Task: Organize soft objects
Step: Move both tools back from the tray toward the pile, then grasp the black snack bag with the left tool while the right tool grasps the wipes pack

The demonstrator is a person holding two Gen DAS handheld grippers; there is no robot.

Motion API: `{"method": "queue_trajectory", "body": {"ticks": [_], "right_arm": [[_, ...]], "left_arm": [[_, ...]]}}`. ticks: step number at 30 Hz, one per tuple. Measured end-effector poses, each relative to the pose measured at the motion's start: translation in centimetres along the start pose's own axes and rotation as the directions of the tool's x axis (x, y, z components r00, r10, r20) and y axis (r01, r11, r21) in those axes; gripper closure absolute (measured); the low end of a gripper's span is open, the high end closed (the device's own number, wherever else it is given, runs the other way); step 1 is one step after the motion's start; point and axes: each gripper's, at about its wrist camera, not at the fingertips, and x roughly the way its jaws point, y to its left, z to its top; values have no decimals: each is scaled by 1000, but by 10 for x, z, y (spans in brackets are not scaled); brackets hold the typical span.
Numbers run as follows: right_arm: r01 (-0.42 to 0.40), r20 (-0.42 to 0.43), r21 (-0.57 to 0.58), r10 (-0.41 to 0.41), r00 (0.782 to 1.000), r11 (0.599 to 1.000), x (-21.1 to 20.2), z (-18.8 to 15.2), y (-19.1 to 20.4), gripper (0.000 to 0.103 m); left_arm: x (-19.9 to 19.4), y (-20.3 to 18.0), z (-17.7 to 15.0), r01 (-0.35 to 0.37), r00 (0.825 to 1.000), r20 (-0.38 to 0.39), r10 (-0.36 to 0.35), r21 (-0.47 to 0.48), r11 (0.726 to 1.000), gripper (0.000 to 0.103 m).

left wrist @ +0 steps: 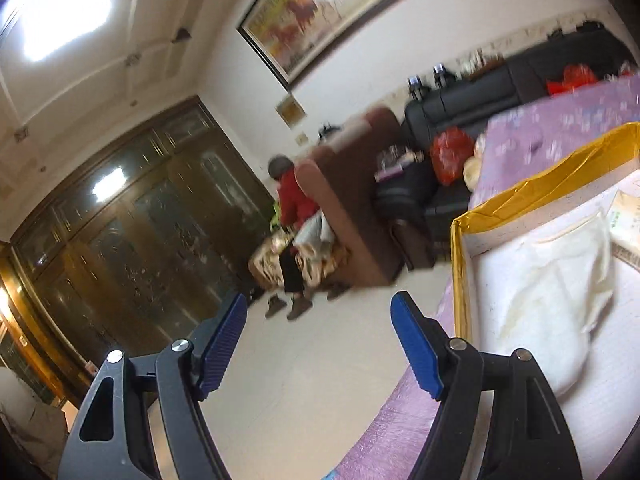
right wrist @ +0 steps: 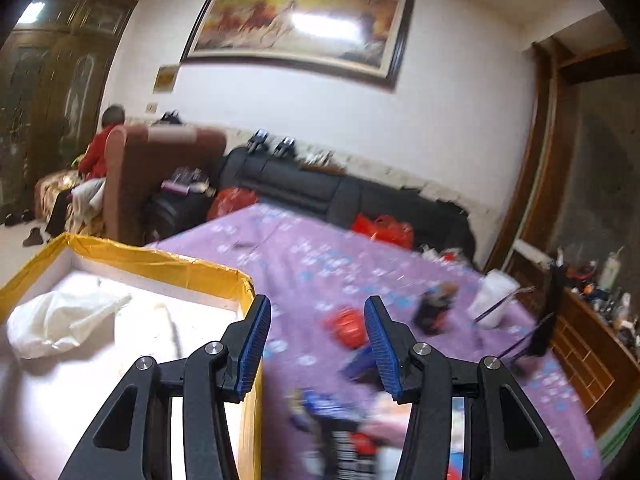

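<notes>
Holding nothing, two grippers, left [left wrist: 320, 344] and right [right wrist: 318, 346], gape over one box [right wrist: 160, 258] containing two white cloths [right wrist: 60, 324].

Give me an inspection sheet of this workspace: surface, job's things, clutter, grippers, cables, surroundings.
Surface: purple flowered cloth covers the table.
Job's things: yellow-taped cardboard box stands open on the cloth; a white soft cloth item lies inside it, also seen from the left wrist. A red soft item lies on the cloth outside the box.
Clutter: dark blurred items and a white bag on the cloth; too blurred to name more.
Grippers: left gripper jaws open, nothing between them; right gripper jaws apart, empty.
Cables: nothing seen.
Surroundings: black sofa with red bags, a framed horse painting, a seated person in red.
</notes>
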Motion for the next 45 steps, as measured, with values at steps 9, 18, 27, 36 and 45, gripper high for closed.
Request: {"method": "queue_trajectory", "body": {"ticks": [9, 18, 27, 36, 45], "right_arm": [[-8, -53, 14, 8, 999, 1000, 33, -3, -19, 35], [-529, -165, 88, 536, 828, 844, -10, 13, -136, 31], [-294, -247, 385, 405, 880, 875, -12, -87, -303, 44], [-270, -250, 543, 461, 852, 795, -31, -136, -340, 45], [-215, -327, 701, 574, 750, 680, 57, -146, -368, 45]], "left_arm": [[21, -8, -2, 87, 996, -27, -88, -7, 996, 29], [-56, 38, 17, 435, 899, 28, -438, -190, 880, 16], [-157, -60, 18, 812, 571, 3, -821, -148, 564, 16], [-180, -81, 26, 852, 443, -59, -895, -283, 440, 18], [-156, -163, 68, 784, 488, -268, -831, -284, 552, 31]]}}
